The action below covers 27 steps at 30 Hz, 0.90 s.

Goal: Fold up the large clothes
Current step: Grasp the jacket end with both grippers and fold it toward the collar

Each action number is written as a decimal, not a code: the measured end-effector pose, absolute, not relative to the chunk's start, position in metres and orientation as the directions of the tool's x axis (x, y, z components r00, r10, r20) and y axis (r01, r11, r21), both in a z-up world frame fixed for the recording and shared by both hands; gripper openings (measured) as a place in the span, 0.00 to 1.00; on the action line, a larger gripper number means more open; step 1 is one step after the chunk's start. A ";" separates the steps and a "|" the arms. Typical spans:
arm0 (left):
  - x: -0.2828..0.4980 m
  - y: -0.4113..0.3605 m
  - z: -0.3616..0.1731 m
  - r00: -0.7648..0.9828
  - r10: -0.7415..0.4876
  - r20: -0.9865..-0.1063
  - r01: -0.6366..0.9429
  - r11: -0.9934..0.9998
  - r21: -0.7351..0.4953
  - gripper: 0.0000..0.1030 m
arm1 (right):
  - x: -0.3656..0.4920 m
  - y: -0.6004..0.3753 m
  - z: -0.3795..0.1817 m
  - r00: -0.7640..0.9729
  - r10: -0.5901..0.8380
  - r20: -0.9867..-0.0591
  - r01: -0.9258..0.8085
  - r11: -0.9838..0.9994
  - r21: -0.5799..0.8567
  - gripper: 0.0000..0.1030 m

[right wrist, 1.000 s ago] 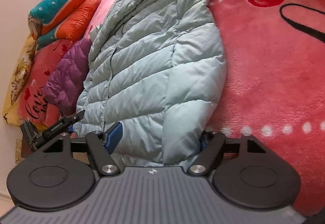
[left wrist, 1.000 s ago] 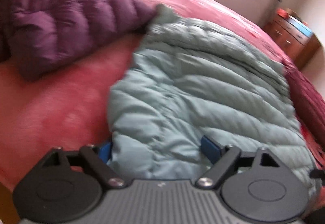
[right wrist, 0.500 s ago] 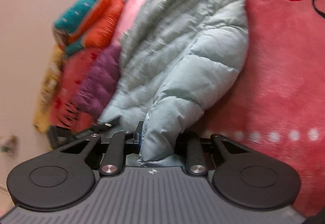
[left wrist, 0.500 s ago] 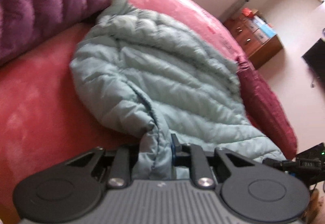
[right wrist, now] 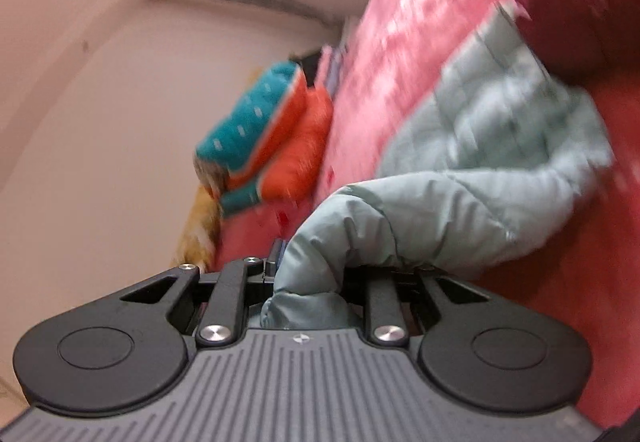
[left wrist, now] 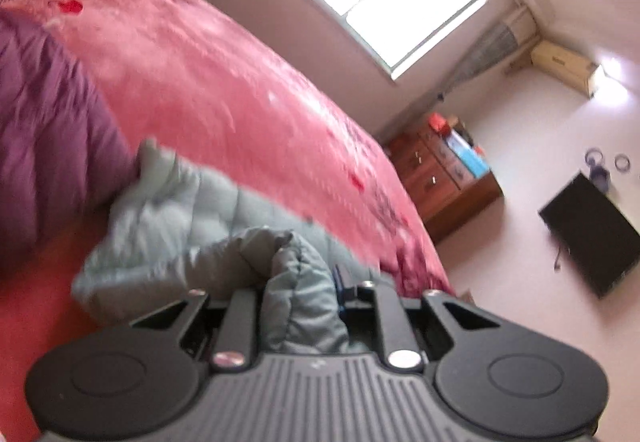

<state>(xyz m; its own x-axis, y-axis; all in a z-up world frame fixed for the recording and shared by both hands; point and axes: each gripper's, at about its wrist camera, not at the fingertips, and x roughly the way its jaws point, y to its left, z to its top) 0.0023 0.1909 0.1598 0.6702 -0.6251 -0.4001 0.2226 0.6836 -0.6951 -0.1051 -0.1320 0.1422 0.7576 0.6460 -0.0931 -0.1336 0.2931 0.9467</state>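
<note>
Pale-green quilted puffer jacket point(left wrist: 180, 226) fabric is pinched in both the left gripper point(left wrist: 304, 306) and right gripper point(right wrist: 308, 282), fingers clamped on its near edge. Beyond the fingers, the rest trails onto the pink plush bed cover point(left wrist: 208, 81). Judging by this, the fold has only begun; nothing lies doubled over yet.

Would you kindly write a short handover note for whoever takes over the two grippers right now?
Left gripper: shut on a bunched edge of the pale green puffer jacket; its jaws have just been closing on it.
Right gripper: shut on another bunched edge of the same jacket, jaws likewise just closed.
Where things are: the gripped edges are raised; the rest of the jacket lies on the pink bedspread, with a purple puffer jacket beside it.
Done: both edges gripped and raised.
Left: carry the edges over the jacket to make the fold, lay them down, release, then probably fold again.
</note>
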 end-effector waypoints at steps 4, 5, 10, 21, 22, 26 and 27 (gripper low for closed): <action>0.045 0.189 0.160 0.707 -0.574 -0.413 0.180 0.710 -0.681 0.15 | -0.063 -0.148 0.147 0.805 0.590 -0.064 -0.140 0.295 0.945 0.25; 0.056 0.188 0.156 0.710 -0.567 -0.418 0.162 0.709 -0.687 0.15 | -0.050 -0.154 0.144 0.816 0.575 -0.060 -0.132 0.285 0.949 0.25; 0.103 0.180 0.135 0.714 -0.520 -0.468 0.086 0.729 -0.679 0.16 | 0.001 -0.173 0.123 0.844 0.519 -0.135 -0.042 0.314 0.948 0.25; 0.114 0.213 0.143 0.764 -0.490 -0.420 0.066 0.706 -0.705 0.70 | 0.043 -0.188 0.074 0.879 0.444 -0.174 0.090 0.203 0.975 0.83; 0.111 0.217 0.148 0.782 -0.469 -0.411 0.070 0.720 -0.690 0.76 | 0.043 -0.188 0.077 0.886 0.436 -0.160 0.079 0.197 0.977 0.89; 0.100 0.227 0.161 0.822 -0.384 -0.421 0.064 0.796 -0.602 0.77 | 0.040 -0.191 0.095 0.908 0.396 -0.139 0.044 0.240 0.970 1.00; 0.097 0.227 0.161 0.822 -0.373 -0.430 0.060 0.808 -0.585 0.77 | 0.037 -0.192 0.101 0.913 0.389 -0.123 0.024 0.249 0.968 1.00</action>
<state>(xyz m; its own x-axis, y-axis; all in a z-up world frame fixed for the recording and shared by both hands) 0.0968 0.2274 0.1606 0.8222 -0.3727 -0.4301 0.0602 0.8084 -0.5855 0.0368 -0.1916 0.1005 0.9128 0.3894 -0.1234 0.0245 0.2494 0.9681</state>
